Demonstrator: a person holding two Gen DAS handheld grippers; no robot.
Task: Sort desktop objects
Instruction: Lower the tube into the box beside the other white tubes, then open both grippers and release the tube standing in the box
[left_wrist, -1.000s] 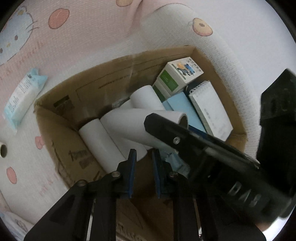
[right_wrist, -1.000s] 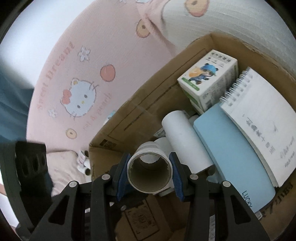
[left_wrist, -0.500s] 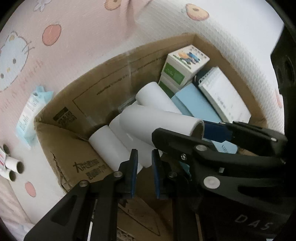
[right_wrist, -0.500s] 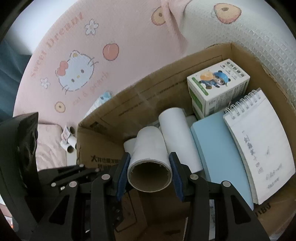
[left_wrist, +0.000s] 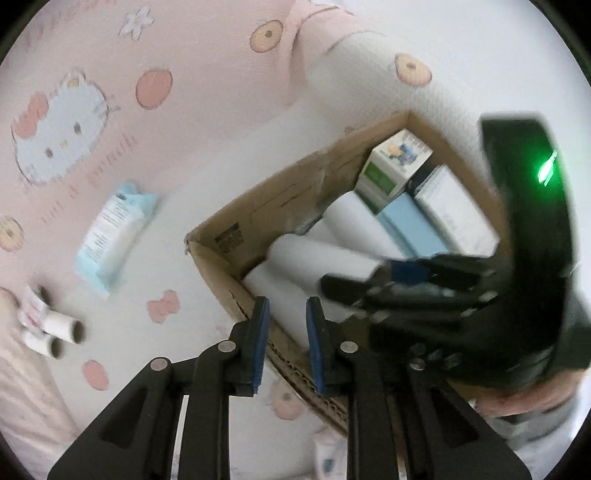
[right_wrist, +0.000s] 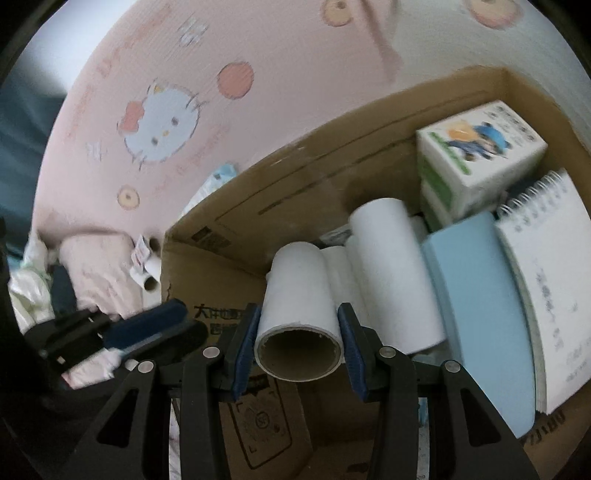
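Since it's a paper roll (right_wrist: 299, 295) on a cardboard core, I'd judge it light, stiff along its length, and crushable if squeezed hard; the white wrap looks low-grip. The right tool (right_wrist: 298, 349) is clamped on it across the diameter at the near open end, pads flat on either side of the core rim. That's a decent hold, though the far end is free to droop or swing; mid-length would balance better.

The roll sits over the near left part of the cardboard box (right_wrist: 295, 177), angled down toward the other white rolls (right_wrist: 391, 266) already lying inside. To the right in the box: a light-blue book (right_wrist: 476, 314), a spiral notepad (right_wrist: 546, 295), and small printed cartons (right_wrist: 480, 147) in the far right corner.

Right tool points steeply down into the box.

The left tool (left_wrist: 284, 343) is empty, just outside the box's near wall, also pitched steeply down. Its jaws have just been opening a little; a narrow gap, nothing between them.

Outside the box on the pink cartoon-print bed cover (left_wrist: 207, 155): a blue tissue pack (left_wrist: 114, 236) to the left and two small tube rolls (left_wrist: 55, 332) nearer the left edge. Those look like candidates for the left tool; both light, and the pack soft.
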